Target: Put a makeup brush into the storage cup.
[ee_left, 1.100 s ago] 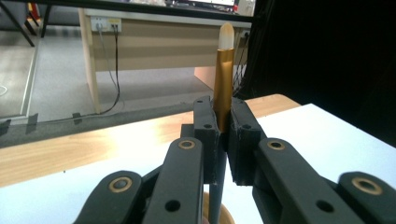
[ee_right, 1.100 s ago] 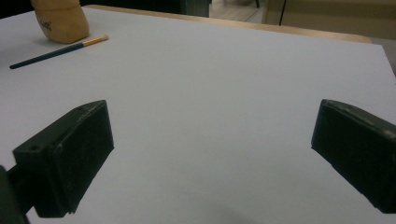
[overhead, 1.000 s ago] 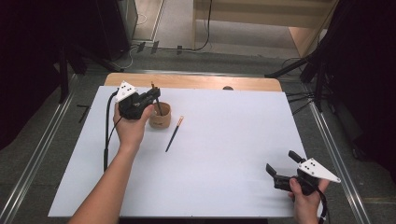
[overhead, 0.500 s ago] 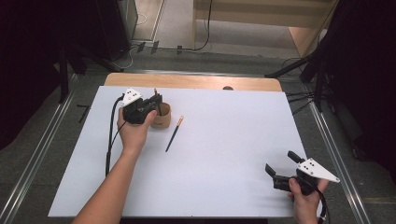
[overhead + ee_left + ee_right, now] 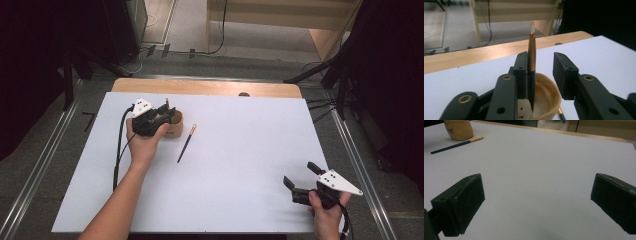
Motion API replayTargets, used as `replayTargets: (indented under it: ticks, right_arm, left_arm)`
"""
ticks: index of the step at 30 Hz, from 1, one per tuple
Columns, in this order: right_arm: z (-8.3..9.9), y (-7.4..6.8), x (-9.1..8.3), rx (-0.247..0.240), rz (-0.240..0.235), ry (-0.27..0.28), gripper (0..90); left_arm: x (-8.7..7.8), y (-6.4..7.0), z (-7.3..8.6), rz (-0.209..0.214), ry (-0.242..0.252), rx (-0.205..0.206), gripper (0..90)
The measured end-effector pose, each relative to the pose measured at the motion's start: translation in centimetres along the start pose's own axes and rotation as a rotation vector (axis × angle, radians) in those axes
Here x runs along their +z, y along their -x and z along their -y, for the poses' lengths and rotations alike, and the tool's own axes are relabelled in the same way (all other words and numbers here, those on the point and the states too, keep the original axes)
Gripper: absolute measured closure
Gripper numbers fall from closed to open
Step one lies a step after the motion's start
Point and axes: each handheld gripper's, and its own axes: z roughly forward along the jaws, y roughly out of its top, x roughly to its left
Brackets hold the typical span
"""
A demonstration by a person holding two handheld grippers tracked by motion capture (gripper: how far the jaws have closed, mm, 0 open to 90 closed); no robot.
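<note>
Currently my left gripper [image 5: 162, 116] sits at the wooden cup [image 5: 175, 124], which serves as the reference point for everything below. In the left gripper view, one brush [image 5: 531, 60] stands upright in the cup [image 5: 546, 97], bristles up. It rests against the inner face of one jaw, with a clear gap to the other jaw. The jaws are therefore spread, not pinching. I judge this to be the release step: the brush is upright so that it stays in the cup once I let go, and the open gap allows a clean withdrawal without tipping it.

A second brush [image 5: 186, 143] lies flat on the white table [image 5: 240, 165], just beside the cup on its right, apart from it. In the right gripper view the same brush [image 5: 456, 145] points its light tip toward the cup [image 5: 459, 129].

My right gripper [image 5: 304, 182] rests low on the table, well apart from the cup, near the table's near right corner. Its jaws are spread wide and hold nothing. I judge it is parked there to keep the work area around the cup unobstructed.
</note>
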Motion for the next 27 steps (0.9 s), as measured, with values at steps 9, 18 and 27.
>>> replayTargets:
  ticks: [9, 18, 27]
  right_arm:
    - [-0.1, 0.0, 0.1, -0.004, 0.001, 0.002, 0.0]
    - [0.0, 0.0, 0.0, -0.002, 0.002, 0.004, 0.0]
    - [-0.1, 0.0, 0.0, -0.004, 0.006, 0.012, 0.0]
  left_arm:
    - [-2.0, 0.0, -0.4, 0.009, 0.011, -0.014, 23.3]
    - [-3.8, -0.2, 0.5, 0.026, -0.003, -0.033, 8.3]
    - [-6.0, -0.1, 1.5, 0.065, 0.02, -0.035, 0.0]
